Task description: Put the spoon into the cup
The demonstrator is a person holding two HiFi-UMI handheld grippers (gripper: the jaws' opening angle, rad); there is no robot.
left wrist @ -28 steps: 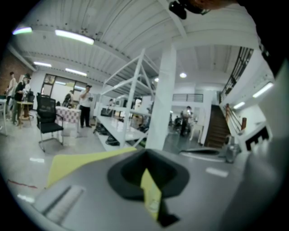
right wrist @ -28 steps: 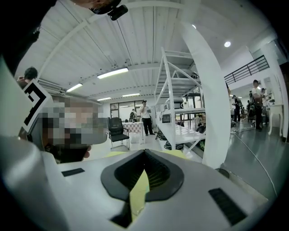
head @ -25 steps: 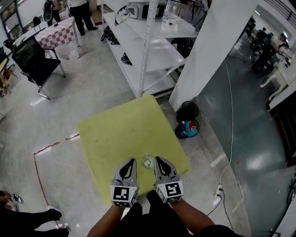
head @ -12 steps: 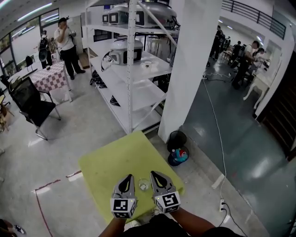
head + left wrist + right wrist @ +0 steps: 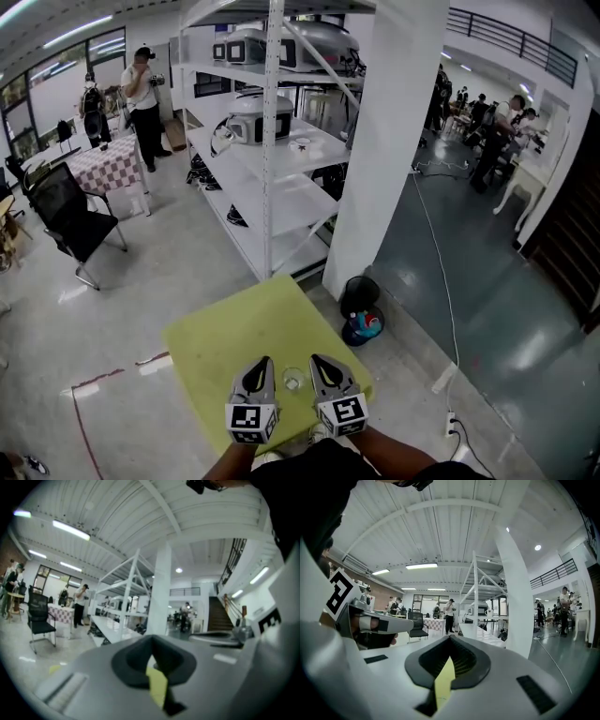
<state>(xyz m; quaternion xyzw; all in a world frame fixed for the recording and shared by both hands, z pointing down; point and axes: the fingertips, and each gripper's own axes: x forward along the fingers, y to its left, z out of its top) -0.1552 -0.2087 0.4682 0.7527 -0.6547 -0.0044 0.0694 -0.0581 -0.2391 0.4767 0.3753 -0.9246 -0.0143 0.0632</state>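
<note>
A small clear glass cup [image 5: 292, 380] stands on the yellow-green table [image 5: 225, 333] near its front edge. Something pale shows inside it, but I cannot tell at this size whether it is the spoon. My left gripper [image 5: 263, 360] lies just left of the cup and my right gripper [image 5: 315, 358] just right of it, both pointing away from me. In the left gripper view the left gripper [image 5: 152, 639] has its jaws together with only a slit of yellow table showing. The right gripper [image 5: 450, 638] looks the same in the right gripper view. Neither holds anything.
Beyond the table stand a white shelving rack [image 5: 272, 187] and a wide white pillar [image 5: 384, 159]. A black fan [image 5: 359, 295] sits on the floor at the table's right. A black chair [image 5: 66, 220] stands at the far left, with people at the back.
The head view has tilted up, so the table and cup sit lower and smaller in the picture. Both grippers stay on either side of the cup, still shut.
</note>
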